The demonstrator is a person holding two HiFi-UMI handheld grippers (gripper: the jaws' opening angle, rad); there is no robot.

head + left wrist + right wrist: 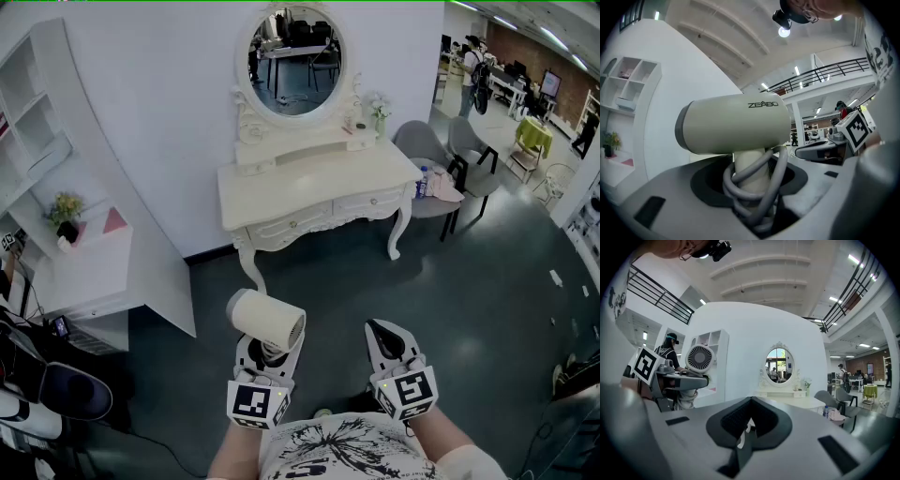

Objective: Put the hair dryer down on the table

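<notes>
A cream hair dryer (pixel 268 320) with a grey rear rim is held upright over the dark floor, well short of the white dressing table (pixel 309 187). My left gripper (pixel 265 351) is shut on its handle. In the left gripper view the dryer's barrel (pixel 736 123) lies across the frame above the jaws, and the handle (pixel 751 164), wrapped in grey cord, sits clamped between them. My right gripper (pixel 388 338) hangs beside it to the right, shut with nothing in it. The right gripper view shows the closed jaws (pixel 749 426) and the dryer's grille (pixel 699 358) at the left.
An oval mirror (pixel 295 58) and small items stand on the dressing table's back ledge. Grey chairs (pixel 441 159) sit to its right. A white desk with shelves (pixel 84 267) and a small plant is at the left. People stand far off at the back right.
</notes>
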